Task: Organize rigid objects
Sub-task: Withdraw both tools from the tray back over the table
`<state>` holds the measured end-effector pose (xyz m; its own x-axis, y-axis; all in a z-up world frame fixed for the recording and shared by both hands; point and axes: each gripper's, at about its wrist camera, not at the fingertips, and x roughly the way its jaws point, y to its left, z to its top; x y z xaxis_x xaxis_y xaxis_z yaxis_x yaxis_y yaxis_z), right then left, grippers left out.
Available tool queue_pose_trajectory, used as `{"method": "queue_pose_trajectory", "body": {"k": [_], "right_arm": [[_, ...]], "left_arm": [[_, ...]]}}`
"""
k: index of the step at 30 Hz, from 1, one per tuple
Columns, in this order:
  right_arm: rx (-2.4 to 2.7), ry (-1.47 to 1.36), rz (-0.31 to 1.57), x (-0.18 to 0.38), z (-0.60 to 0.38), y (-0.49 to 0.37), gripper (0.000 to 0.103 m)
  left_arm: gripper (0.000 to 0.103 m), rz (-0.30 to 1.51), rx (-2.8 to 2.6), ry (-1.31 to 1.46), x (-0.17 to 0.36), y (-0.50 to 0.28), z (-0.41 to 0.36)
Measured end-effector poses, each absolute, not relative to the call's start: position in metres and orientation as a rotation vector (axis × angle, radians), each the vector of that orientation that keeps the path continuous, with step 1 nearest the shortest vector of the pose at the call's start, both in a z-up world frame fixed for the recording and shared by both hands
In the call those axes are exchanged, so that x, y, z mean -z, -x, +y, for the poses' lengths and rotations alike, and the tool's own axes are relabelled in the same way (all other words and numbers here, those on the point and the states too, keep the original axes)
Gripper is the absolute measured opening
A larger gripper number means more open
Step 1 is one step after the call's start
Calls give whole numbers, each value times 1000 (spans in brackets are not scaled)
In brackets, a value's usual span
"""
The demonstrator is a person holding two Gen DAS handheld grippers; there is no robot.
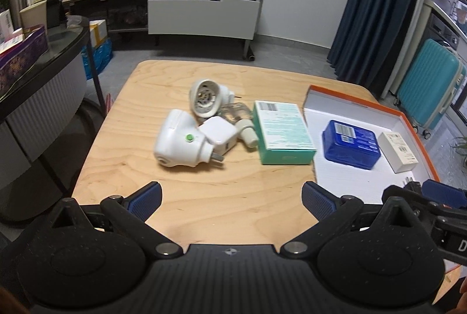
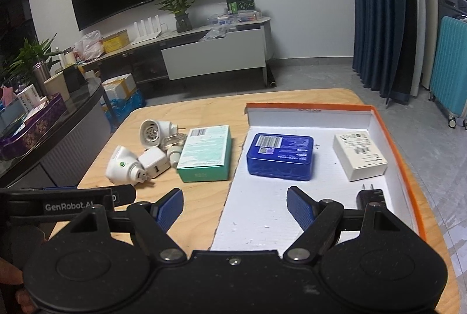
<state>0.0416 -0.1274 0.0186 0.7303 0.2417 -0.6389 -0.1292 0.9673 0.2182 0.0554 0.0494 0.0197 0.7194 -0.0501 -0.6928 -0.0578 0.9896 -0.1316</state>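
Both tongs are spread wide with nothing in them. The left tongs [image 1: 232, 198] hang over bare table [image 1: 204, 208] and the right tongs [image 2: 235, 207] sit just over the near end of the tray [image 2: 404, 168], its white floor right between the pads. Just right of the right tongs, inside the tray, there's a black plug [image 2: 370, 195] with prongs pointing away. Further out ahead of them sits the blue box [image 2: 279, 157], with a white box [image 2: 360, 154] off to its right, both in the tray. Ahead of the left tongs, still out on the table, is the pile: a green box [image 1: 281, 133] beside the tray's left edge, then a white adapter [image 1: 178, 140], a charger cube [image 1: 217, 133] and a round socket thing [image 1: 205, 97] all bunched together.
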Motion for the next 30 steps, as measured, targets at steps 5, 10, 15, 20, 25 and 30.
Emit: {"method": "queue_pose_trajectory", "body": {"k": [5, 10, 15, 20, 25, 30], "right_arm": [[-217, -159, 732, -17, -123, -43, 92], [-226, -154, 735, -16, -117, -46, 92], [-239, -146, 743, -14, -111, -48, 92], [-243, -145, 751, -11, -108, -51, 92], [-244, -145, 760, -7, -107, -54, 92], [-248, -144, 768, -5, -104, -57, 92]], "left_arm": [[103, 769, -21, 157, -19, -57, 57], [103, 765, -30, 167, -17, -58, 63], [103, 770, -45, 173, -14, -60, 69], [103, 773, -59, 182, -11, -64, 76], [103, 779, -68, 186, -9, -67, 81], [103, 779, -66, 181, -7, -71, 82]]}}
